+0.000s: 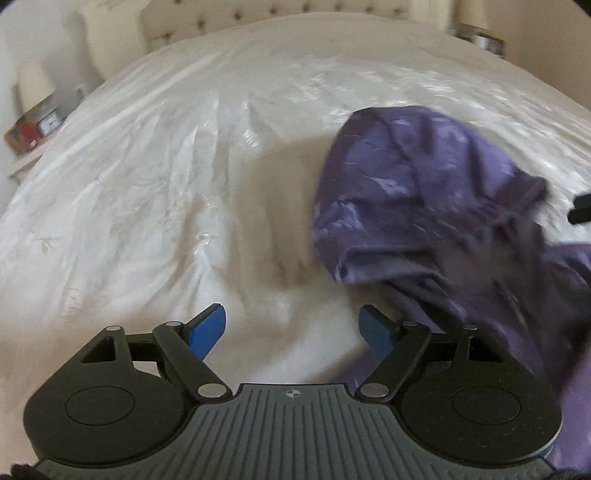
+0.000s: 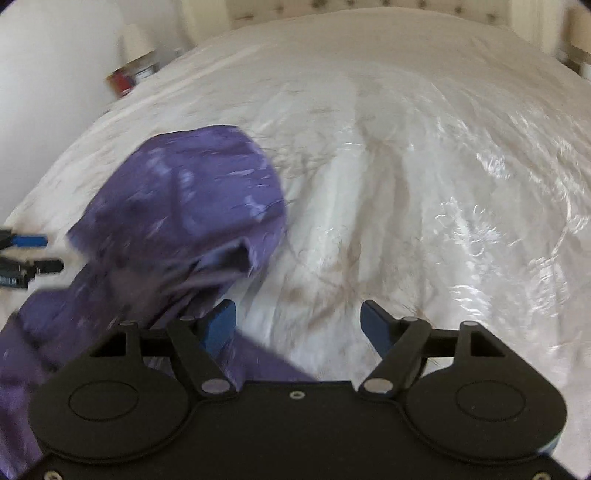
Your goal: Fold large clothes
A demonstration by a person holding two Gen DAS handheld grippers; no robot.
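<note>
The purple garment point(image 1: 424, 177) is thin cloth with a faint sheen, creased and rumpled, mottled with paler streaks. The bed cover point(image 1: 155, 177) is white, glossy, satin-like cloth, wrinkled, catching bright highlights. The headboard point(image 1: 177, 22) looks like cream, button-tufted upholstery with a matt face. The left gripper point(image 1: 291, 328) has matt black plastic arms, small shiny metal pivot pins, matt blue pads and a ribbed grey body. The right gripper point(image 2: 298, 325) looks alike, its body smooth matt black.
</note>
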